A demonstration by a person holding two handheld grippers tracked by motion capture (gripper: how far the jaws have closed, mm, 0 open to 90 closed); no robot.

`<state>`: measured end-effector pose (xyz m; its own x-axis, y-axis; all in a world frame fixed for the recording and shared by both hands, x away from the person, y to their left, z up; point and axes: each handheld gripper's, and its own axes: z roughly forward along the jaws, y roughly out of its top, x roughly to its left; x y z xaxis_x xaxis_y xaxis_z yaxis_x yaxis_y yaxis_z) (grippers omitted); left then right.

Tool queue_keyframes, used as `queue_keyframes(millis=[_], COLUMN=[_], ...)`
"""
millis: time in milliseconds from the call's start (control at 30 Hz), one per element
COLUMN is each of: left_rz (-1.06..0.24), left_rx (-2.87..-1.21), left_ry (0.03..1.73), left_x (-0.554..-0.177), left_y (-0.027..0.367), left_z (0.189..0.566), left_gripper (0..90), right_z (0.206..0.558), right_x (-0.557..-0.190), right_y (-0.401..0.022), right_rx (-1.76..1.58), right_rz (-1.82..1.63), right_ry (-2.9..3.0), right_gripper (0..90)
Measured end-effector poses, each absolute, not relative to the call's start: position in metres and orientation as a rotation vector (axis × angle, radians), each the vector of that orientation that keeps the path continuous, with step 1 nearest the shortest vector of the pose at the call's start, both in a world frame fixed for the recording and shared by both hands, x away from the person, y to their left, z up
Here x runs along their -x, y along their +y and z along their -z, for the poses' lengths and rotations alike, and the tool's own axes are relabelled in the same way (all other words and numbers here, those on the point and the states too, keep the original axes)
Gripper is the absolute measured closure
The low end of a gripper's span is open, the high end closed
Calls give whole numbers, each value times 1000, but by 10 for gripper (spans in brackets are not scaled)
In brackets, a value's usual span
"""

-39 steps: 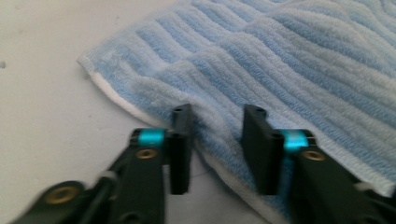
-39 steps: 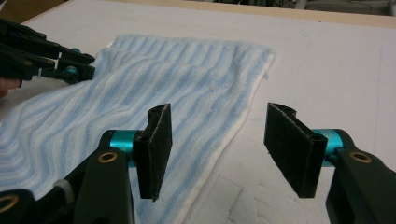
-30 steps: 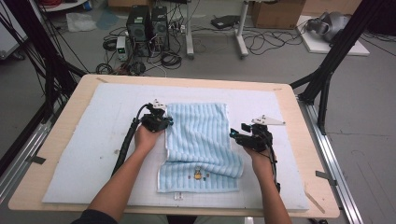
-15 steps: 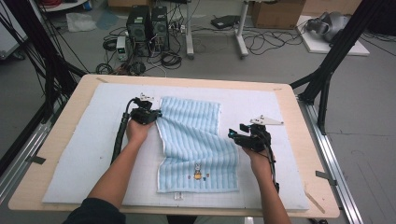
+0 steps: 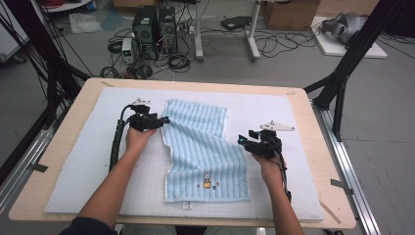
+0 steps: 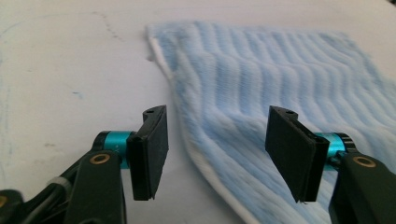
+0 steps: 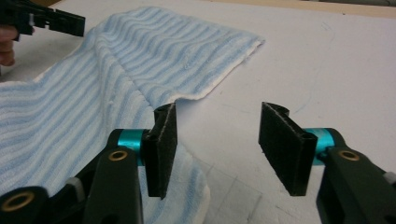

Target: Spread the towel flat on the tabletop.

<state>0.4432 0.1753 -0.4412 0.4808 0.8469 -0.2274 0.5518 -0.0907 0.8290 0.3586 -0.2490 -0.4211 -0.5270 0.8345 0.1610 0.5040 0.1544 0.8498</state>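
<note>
The left gripper [image 5: 165,119], fingers just sprung apart, is hovering at the left hem of the pale blue striped terry towel [image 5: 205,147] lying on the white-padded tabletop [image 5: 88,161]; the right gripper [image 5: 241,140], fingers apart and narrowing, is straddling the towel's right edge.

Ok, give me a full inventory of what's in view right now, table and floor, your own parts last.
towel: one, light blue striped with a small embroidered motif near its near edge, spread on the mat, its right side bunched inward
mat: one, white, covering the tabletop
table: one, light wood, its rim around the mat
computer towers: two, dark, on the floor beyond the table
cables: many, black, across the floor
cardboard box: one, brown, far right floor
left claw: one, black, open over the towel's left edge, jaws just opened
right claw: one, black, open at the towel's right edge
</note>
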Motion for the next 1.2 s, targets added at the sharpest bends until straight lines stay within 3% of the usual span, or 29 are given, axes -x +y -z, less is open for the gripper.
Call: queue_keyframes(millis=[233, 300, 433, 500, 800, 1200], left_rz=[-357, -364, -363, -358, -390, -376], left_rx=[-1756, -1767, -1747, -1750, -1753, -1711], left_ry=[1041, 1015, 1002, 977, 924, 954], left_x=[-418, -410, -397, -392, -366, -356], left_y=[179, 182, 191, 195, 199, 210], left_z=[434, 434, 437, 435, 432, 438], left_gripper=[270, 269, 256, 252, 270, 272], right_z=[422, 421, 420, 420, 416, 423], right_x=[-366, -369, -375, -379, -397, -445], right_y=[-243, -240, -234, -229, -205, -175], right_rx=[-1275, -1254, -1198, -1177, -1188, -1266], right_rz=[-1302, -1287, -1256, -1212, -1174, -970], right_ry=[2114, 2124, 2164, 2196, 2180, 2202], right_gripper=[534, 579, 770, 807, 535, 478])
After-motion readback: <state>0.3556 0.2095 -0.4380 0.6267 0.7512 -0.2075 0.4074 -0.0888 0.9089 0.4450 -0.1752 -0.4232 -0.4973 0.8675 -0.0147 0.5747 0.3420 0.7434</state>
